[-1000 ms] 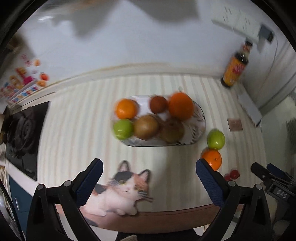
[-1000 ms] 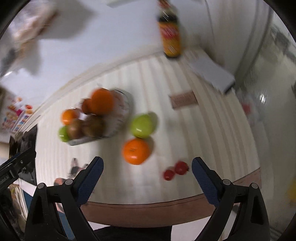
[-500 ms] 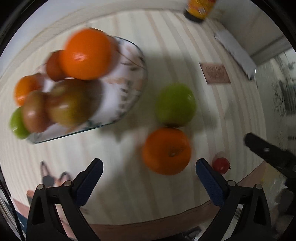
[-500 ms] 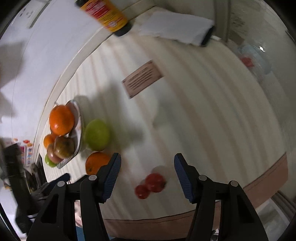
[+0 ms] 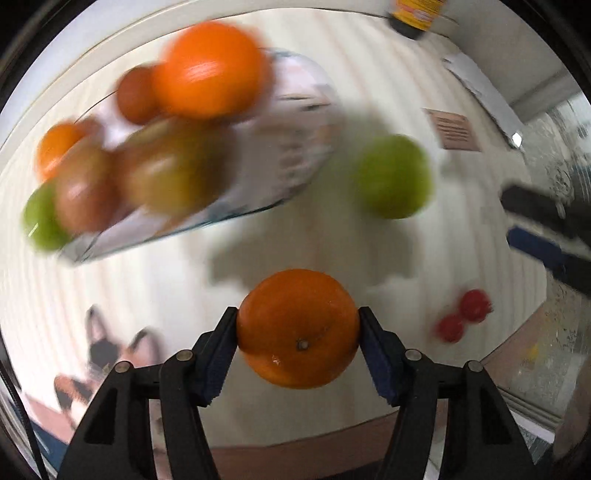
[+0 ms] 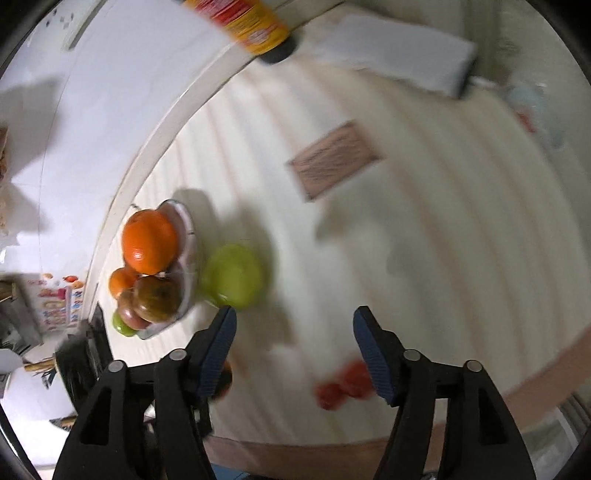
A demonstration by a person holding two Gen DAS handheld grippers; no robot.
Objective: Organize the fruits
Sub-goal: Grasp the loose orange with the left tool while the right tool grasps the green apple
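My left gripper [image 5: 298, 332] is shut on an orange [image 5: 298, 328], held just above the striped table. A glass plate [image 5: 295, 147] at the upper left holds several fruits: oranges, brown fruits and a green one. A green apple [image 5: 393, 177] lies on the table right of the plate. Two small red tomatoes [image 5: 463, 314] lie near the table's front right. In the right wrist view my right gripper [image 6: 293, 332] is open and empty, above the table between the green apple [image 6: 232, 275] and the tomatoes [image 6: 345, 384]. The plate [image 6: 188, 236] is at the left there.
A sauce bottle [image 6: 243, 22] stands at the back by the wall. A white box [image 6: 399, 55] lies at the back right. A brown card [image 6: 332, 158] lies on the table. A cat picture [image 5: 110, 347] is at the front left. The table's front edge [image 6: 480, 410] is close.
My left gripper has closed on the orange that lay between its fingers and lifted it slightly. My right gripper has moved closer to the table near the tomatoes.
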